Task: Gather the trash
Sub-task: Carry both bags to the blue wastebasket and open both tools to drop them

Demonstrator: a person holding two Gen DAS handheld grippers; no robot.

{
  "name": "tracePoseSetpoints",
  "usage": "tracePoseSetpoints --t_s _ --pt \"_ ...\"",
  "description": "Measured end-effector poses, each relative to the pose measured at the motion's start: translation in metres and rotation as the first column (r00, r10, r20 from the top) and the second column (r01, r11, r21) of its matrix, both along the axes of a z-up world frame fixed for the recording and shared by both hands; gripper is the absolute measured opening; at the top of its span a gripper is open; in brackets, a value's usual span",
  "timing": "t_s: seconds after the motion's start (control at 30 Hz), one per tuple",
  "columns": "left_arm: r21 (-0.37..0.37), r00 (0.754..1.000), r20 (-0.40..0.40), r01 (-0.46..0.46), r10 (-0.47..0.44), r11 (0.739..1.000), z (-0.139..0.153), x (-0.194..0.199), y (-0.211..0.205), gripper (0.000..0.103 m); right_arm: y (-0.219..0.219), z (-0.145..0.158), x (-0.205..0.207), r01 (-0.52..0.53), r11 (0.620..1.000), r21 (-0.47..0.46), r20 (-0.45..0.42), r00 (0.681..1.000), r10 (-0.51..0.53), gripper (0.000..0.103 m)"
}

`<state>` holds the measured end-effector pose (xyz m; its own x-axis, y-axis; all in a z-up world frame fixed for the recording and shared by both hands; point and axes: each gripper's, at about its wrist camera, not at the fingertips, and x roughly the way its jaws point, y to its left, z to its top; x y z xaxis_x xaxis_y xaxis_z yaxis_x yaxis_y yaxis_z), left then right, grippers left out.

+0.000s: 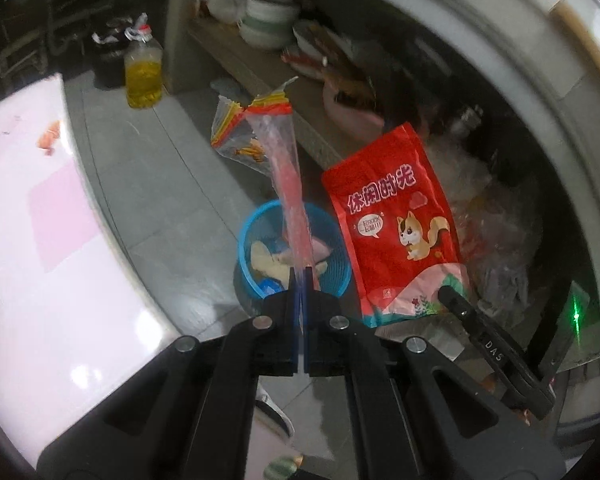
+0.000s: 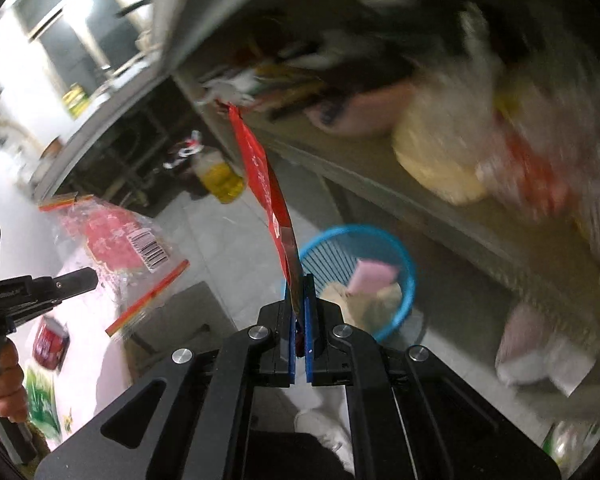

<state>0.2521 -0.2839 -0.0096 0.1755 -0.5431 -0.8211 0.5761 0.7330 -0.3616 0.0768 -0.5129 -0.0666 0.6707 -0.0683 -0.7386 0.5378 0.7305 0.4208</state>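
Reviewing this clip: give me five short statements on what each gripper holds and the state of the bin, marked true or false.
1. The left gripper is shut on a clear plastic bag. True.
2. The right gripper is open and empty. False: it is shut on a red snack pouch.
3. The blue basket on the floor is empty. False: it already holds some scraps.
4. A bottle of yellow oil stands on the floor. True.
5. The red snack pouch lies inside the basket. False: it is held above it.

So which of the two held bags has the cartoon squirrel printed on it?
The red snack pouch in the right gripper; the left gripper holds a clear bag.
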Motion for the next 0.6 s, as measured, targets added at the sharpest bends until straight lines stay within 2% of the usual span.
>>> tracePoseSetpoints --t_s 0.1,0.2,0.33,0.5,0.6 --pt "0.041 0.999 -0.037 0.038 -0.036 0.998 -0.018 0.008 -0.026 0.000 -0.017 -0.030 -0.002 0.050 0.993 0.104 -0.017 0.999 -0.049 0.003" --pt "0.091 0.993 -0.100 0.076 -0.067 0.993 -0.043 0.018 -0.053 0.000 -0.036 -0.065 -0.002 0.107 0.963 0.249 -0.032 0.994 -0.103 0.003" --pt "0.178 0.979 -0.182 0.124 -0.091 0.976 -0.084 0.033 -0.090 0.000 -0.051 -0.121 0.000 0.190 0.881 0.432 -0.073 0.982 -0.176 0.003" --pt "0.279 0.968 -0.226 0.168 -0.105 0.946 -0.128 0.051 -0.128 0.000 -0.058 -0.170 0.012 0.264 0.799 0.541 -0.120 0.964 -0.237 0.003" --pt "0.312 0.968 -0.229 0.177 -0.107 0.934 -0.145 0.065 -0.154 0.001 -0.064 -0.196 0.029 0.267 0.759 0.594 -0.106 0.961 -0.254 0.004"
